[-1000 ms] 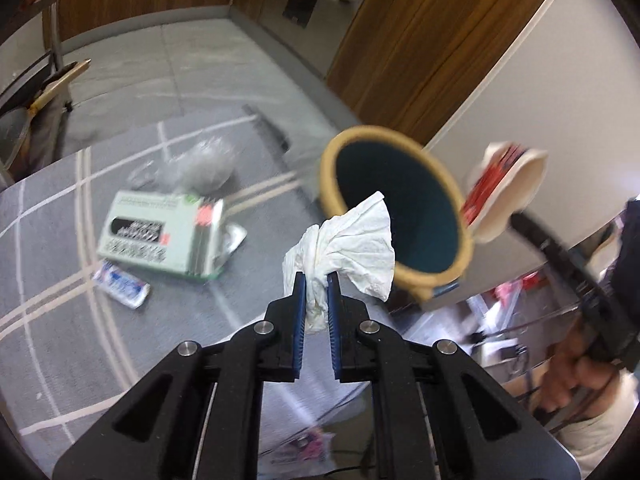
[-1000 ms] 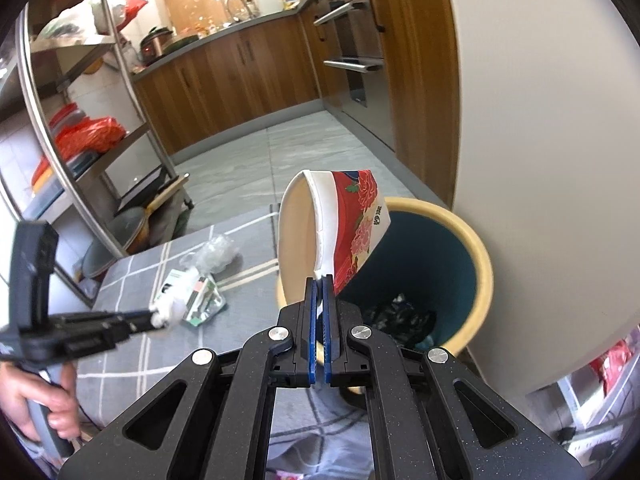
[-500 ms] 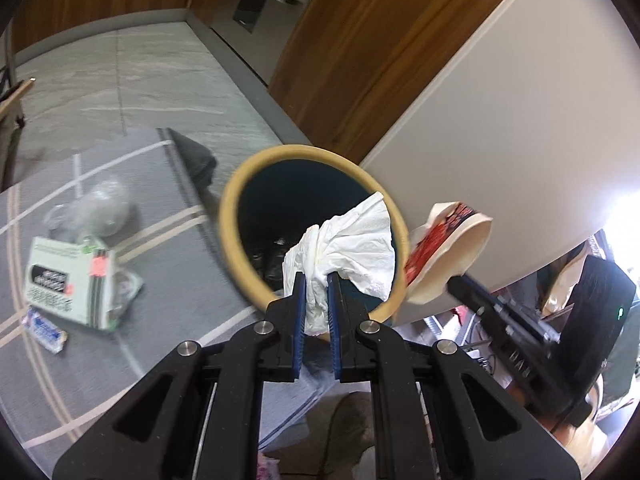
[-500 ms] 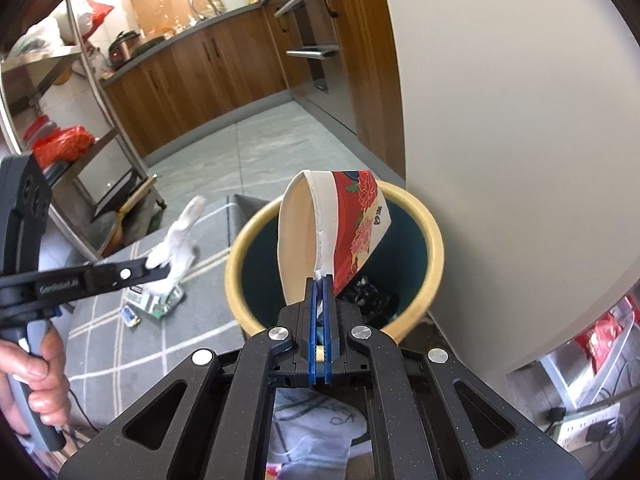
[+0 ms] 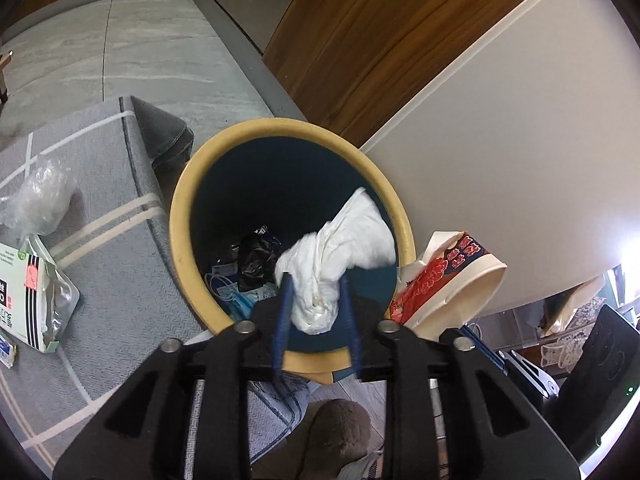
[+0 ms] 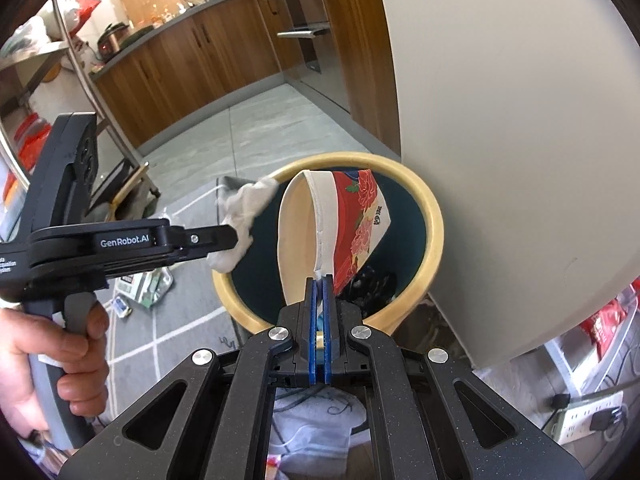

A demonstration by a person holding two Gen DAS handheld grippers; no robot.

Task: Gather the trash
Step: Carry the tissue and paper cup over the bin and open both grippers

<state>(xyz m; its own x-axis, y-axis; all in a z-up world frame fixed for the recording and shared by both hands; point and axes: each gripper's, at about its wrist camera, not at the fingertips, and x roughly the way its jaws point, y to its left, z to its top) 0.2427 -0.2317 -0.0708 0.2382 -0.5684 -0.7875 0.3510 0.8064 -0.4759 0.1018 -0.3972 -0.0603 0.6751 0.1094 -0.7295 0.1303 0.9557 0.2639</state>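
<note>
From the left wrist, the left gripper (image 5: 316,312) has its jaws wide apart, and the tissue (image 5: 340,256) hangs loose between them over the bin (image 5: 180,216); let it fall inside. A box (image 5: 28,300) and a bag (image 5: 38,196) wait on the rug (image 5: 120,280). From the right wrist, the right gripper (image 6: 319,292) has its jaws pinched tight on the cup (image 6: 332,224), above the bin; open there, away from the wall (image 6: 520,160).

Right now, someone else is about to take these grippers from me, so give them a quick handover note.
Left gripper: jaws open, the crumpled tissue sits loose between them over the bin, not yet dropped in.
Right gripper: shut on the rim of the red floral paper bowl, held above the bin mouth.
Done: some trash already lies at the bin's bottom.
Left: let the tissue fall, release the bowl into the bin, then fetch the green-and-white carton, the clear plastic bag and the small wrapper from the grey rug.
</note>
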